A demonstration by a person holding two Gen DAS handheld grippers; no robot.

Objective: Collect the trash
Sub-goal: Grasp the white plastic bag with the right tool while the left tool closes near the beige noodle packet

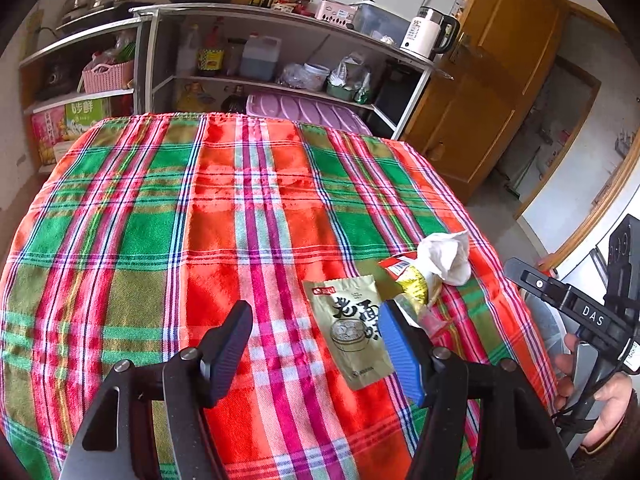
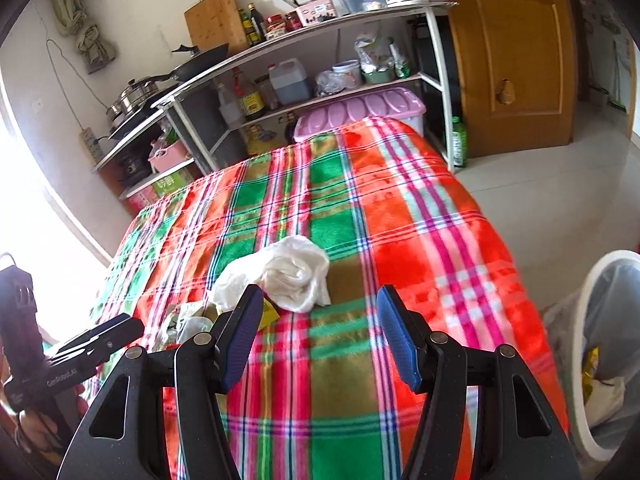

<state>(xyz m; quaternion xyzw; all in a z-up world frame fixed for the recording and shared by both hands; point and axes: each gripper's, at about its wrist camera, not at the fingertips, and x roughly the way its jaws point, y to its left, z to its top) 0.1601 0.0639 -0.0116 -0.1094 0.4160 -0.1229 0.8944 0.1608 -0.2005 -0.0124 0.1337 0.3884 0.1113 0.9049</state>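
Left gripper: jaws wide, nothing between them; it hangs over the plaid cloth with the flat sachet just off its right-hand finger, likely lined up as the next pickup.
Right gripper: jaws wide and empty, aimed at the white crumpled bag at 12 o'clock, just beyond the fingertips.
Trash: sachet, yellow wrapper and white bag bunch together at the table's near edge, at 2 o'clock in the left wrist view; probably gathered there to stay close to the bin.
Bin: white, lined, on the floor at 4 o'clock in the right wrist view; some scraps already lie inside.
Hidden: the wrappers under the white bag overlap, so their number is unclear; the bin's base is cut off; the window glare washes out the left side.
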